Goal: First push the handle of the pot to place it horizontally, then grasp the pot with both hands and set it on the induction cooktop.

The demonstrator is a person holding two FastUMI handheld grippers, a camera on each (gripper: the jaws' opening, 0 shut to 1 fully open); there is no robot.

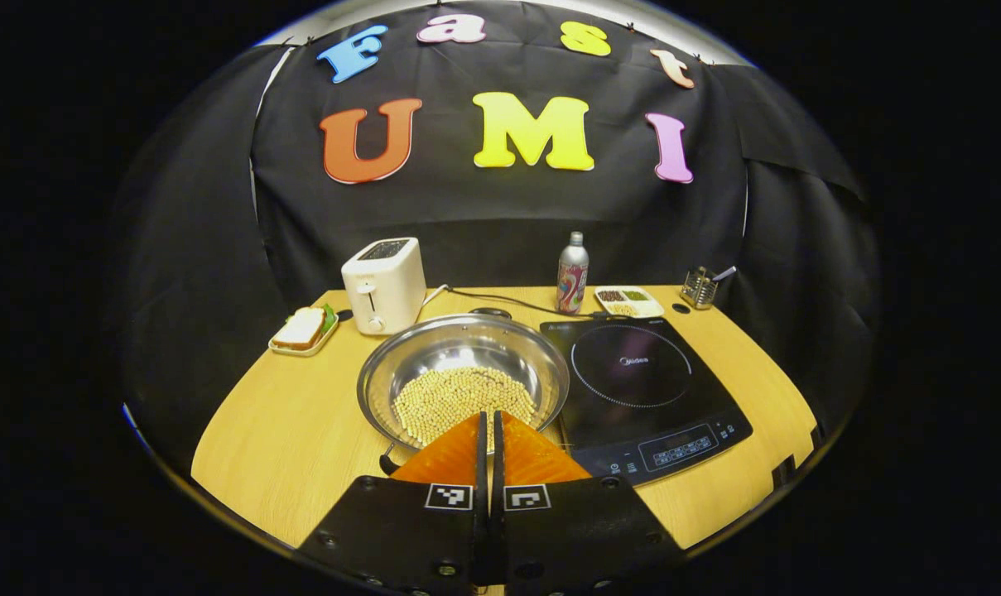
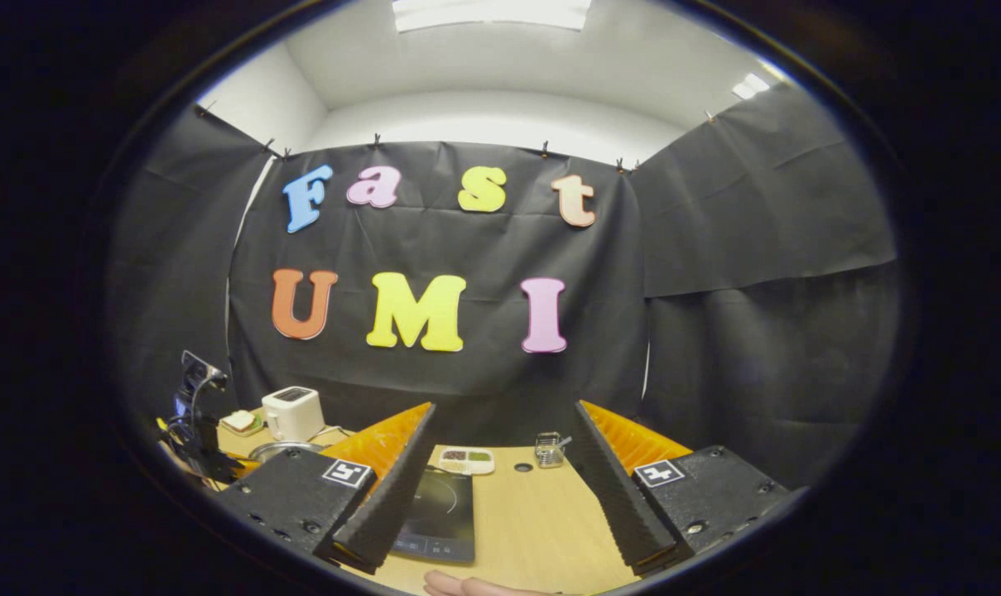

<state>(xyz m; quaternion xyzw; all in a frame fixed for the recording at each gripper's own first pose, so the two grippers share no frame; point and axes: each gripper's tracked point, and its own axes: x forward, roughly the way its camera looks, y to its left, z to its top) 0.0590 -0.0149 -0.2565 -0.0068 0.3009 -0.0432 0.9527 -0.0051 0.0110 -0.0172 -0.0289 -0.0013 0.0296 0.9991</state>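
Note:
The steel pot (image 1: 467, 343), holding several pale beans, sits mid-table just left of the black induction cooktop (image 1: 641, 381). A small black handle (image 1: 388, 462) sticks out at its near-left rim. My left gripper (image 1: 490, 418) is shut with nothing between its orange fingers, and its tips reach the pot's near rim, right of that handle. My right gripper (image 2: 504, 407) is open and raised above the table's right side. Between and below its fingers lie the cooktop (image 2: 438, 513) and bare wood. The pot's rim (image 2: 281, 449) peeks out at the left.
A white toaster (image 1: 384, 284) and a sandwich plate (image 1: 304, 329) stand back left. A bottle (image 1: 572, 273), a divided dish (image 1: 628, 300) and a wire holder (image 1: 699, 288) line the back edge. A hand (image 2: 467, 586) shows at the bottom of the right gripper view.

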